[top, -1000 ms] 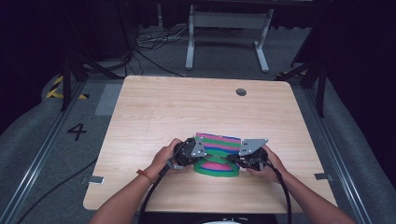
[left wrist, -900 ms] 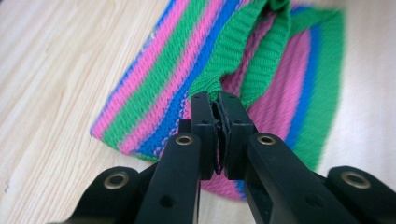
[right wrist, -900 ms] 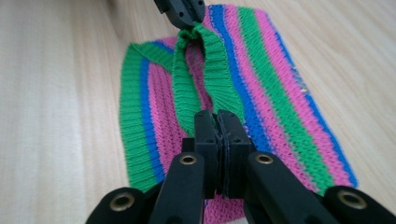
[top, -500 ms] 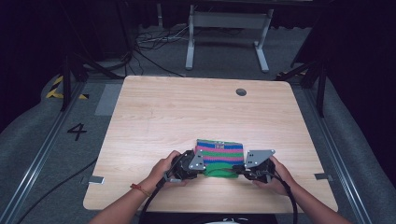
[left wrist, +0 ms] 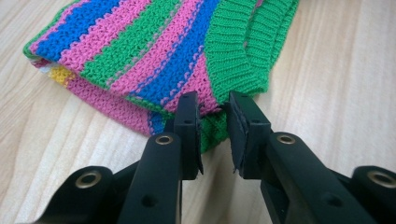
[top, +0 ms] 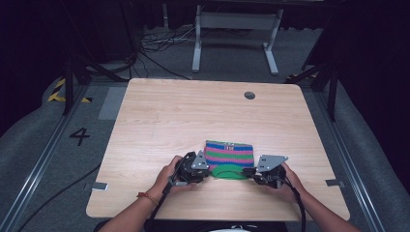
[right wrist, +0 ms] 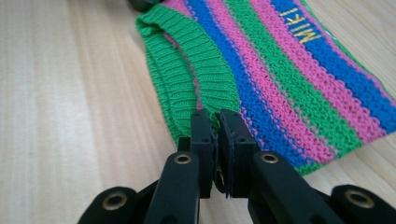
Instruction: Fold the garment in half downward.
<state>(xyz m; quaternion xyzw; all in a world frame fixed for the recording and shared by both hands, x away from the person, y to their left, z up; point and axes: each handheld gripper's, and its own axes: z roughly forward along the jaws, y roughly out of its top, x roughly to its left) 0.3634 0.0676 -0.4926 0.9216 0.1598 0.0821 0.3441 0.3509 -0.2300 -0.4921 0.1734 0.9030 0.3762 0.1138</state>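
Observation:
A knitted sweater (top: 229, 153) with pink, blue and green stripes lies folded on the wooden table (top: 193, 116) near its front edge, its green ribbed collar (top: 227, 172) towards the person. My left gripper (top: 208, 172) is at the sweater's left front corner. In the left gripper view, the jaws (left wrist: 212, 103) stand slightly apart with the sweater's (left wrist: 140, 46) edge between them. My right gripper (top: 247, 172) is at the right front corner. In the right gripper view it (right wrist: 215, 114) is pressed shut on the green ribbed edge of the sweater (right wrist: 280, 70).
A round cable hole (top: 249, 95) sits near the table's far edge. Beyond the table stands a metal frame (top: 232, 29) with cables on the floor. Bare wood stretches to the left, right and back of the sweater.
Both grippers have drawn the sweater towards the table's front edge and spread apart. The cloth now lies flatter, with the collar in front.

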